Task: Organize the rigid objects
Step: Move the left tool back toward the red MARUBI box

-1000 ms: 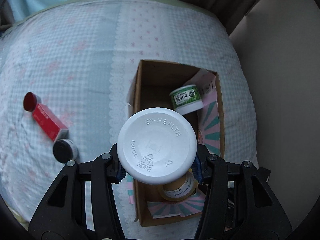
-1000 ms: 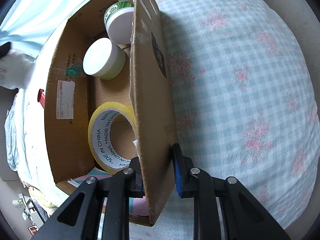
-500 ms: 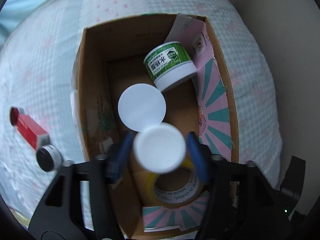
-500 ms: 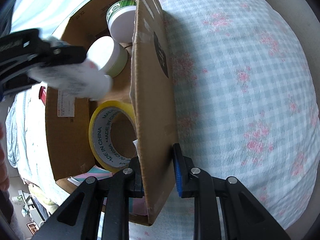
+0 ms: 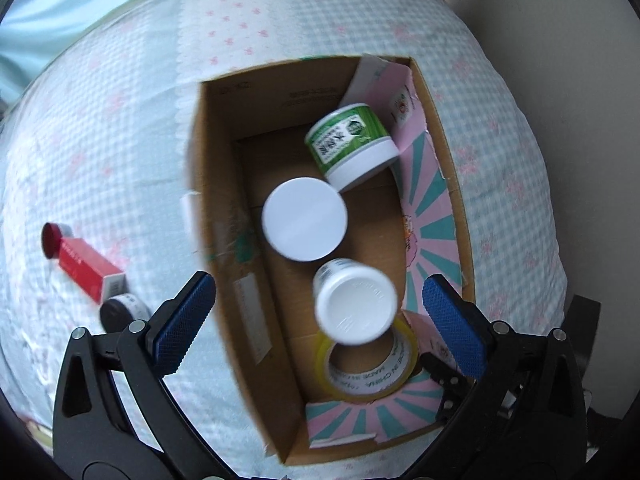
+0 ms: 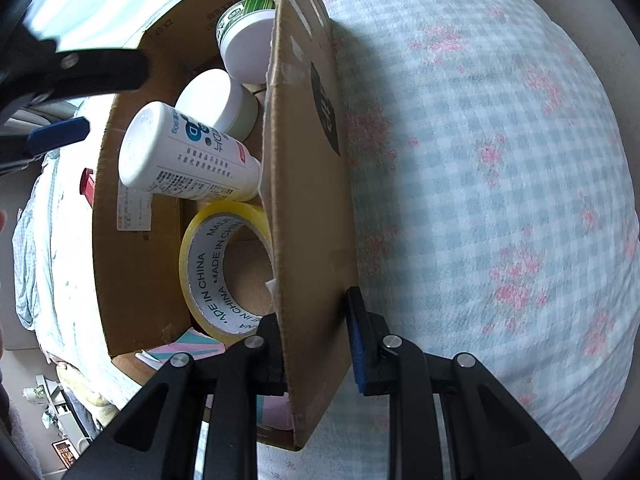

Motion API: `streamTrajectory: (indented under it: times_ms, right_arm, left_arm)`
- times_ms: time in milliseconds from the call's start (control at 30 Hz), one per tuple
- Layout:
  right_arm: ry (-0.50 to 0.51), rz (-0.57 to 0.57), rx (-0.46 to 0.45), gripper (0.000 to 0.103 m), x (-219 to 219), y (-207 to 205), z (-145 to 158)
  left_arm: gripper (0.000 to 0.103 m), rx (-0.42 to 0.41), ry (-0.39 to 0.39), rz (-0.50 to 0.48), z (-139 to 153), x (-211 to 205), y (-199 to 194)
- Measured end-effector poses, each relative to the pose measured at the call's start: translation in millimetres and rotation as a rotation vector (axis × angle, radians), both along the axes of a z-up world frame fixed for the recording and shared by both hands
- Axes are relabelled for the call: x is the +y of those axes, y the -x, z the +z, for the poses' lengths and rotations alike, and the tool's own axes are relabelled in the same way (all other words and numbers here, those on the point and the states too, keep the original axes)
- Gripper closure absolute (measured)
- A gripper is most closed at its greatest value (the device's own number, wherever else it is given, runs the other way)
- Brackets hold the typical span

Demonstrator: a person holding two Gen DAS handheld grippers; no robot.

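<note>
white bottle (image 6: 188, 156) tilted, base upward

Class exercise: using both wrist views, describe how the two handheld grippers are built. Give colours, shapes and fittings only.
Both are black plastic frames with triangular cut-outs and silver round screws at the joints. The left gripper has two fingers faced with blue cross-hatched pads. The right gripper has the same black frame and a blue pad on one finger; its other pad is hidden. No cables or sleeves show.

Inside the box (image 5: 208, 184): bottle (image 5: 356, 306) atop the tape roll (image 5: 366, 376), round jar (image 5: 304, 218) mid-box, labelled tub (image 5: 352, 146) at the far corner.
</note>
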State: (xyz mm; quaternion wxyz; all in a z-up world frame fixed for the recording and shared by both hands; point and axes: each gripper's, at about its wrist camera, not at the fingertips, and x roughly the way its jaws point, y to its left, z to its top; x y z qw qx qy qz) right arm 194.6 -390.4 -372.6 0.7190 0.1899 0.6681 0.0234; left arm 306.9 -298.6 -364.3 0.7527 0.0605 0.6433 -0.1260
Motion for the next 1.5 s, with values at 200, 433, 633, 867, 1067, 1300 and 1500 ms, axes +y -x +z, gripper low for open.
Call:
streamTrajectory:
  times_ms: [200, 433, 633, 867, 1067, 1300, 1500]
  right_arm:
    - [-0.002, 0.02, -0.005, 0.082, -2.9, 3.6, 1.6]
    - [0.004, 0.028, 0.001, 0.082, 0.6, 1.8, 2.7]
    - [0.011, 0.023, 0.009, 0.082, 3.8, -0.7, 3.9]
    - [0.015, -0.026, 0.018, 0.082, 2.3, 0.6, 4.9]
    - [0.023, -0.097, 0.027, 0.082, -2.3, 1.2, 6.6]
    - [0.046, -0.112, 0.033, 0.082, -1.0, -3.5, 7.5]
    - [0.066, -0.097, 0.049, 0.082, 15.1, -11.7, 5.4]
  left_arm:
    - [0.0, -0.041, 0.028, 0.071, 45.4, 41.7, 12.1]
    - [0.0, -0.104, 0.05, 0.209, 98.3, 136.4, 24.9]
    - [0.0, -0.136, 0.009, 0.307, 114.9, 221.7, 31.8]
    - [0.0, -0.103, -0.007, 0.395, 94.1, 305.3, 36.7]
    - [0.0, -0.028, -0.001, 0.428, 45.8, 331.7, 30.3]
    - [0.0, 0.048, 0.046, 0.528, -5.2, 333.3, 8.4]
    - [0.0, 0.035, 0.038, 0.65, -22.0, 323.3, -21.0]
